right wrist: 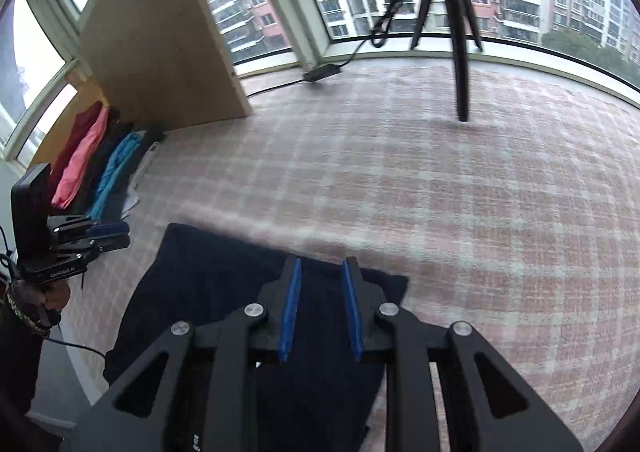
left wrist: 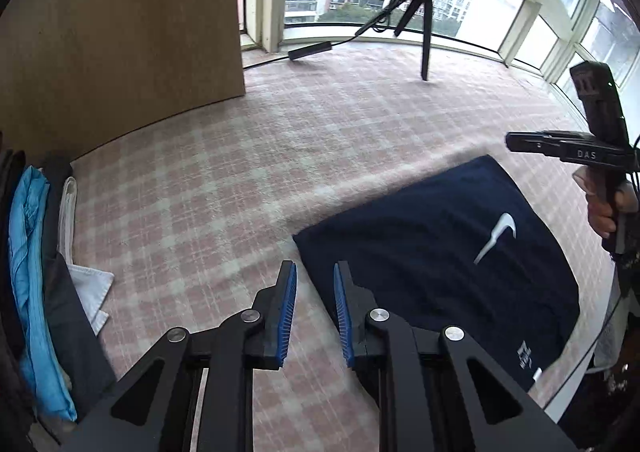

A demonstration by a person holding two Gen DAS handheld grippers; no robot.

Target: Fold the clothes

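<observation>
A folded navy garment (left wrist: pixel 420 252) with a white swoosh lies flat on the pink plaid cover (left wrist: pixel 240 180). My left gripper (left wrist: pixel 316 270) hovers open at the garment's left edge, with nothing between its blue pads. My right gripper (right wrist: pixel 320 262) is also open and holds nothing, hanging over the far edge of the navy garment (right wrist: pixel 208 276). In the left wrist view a hand holds the right gripper (left wrist: pixel 512 142) beyond the garment's far right corner. The right wrist view shows the left gripper (right wrist: pixel 120 234) to the left of the garment.
A row of folded clothes (right wrist: pixel 100 168) in red, pink, black, blue and white lines the left side beside a wooden panel (right wrist: pixel 160 52). A black tripod (right wrist: pixel 460 32) and a cable with a power strip (right wrist: pixel 322 72) stand by the curved window.
</observation>
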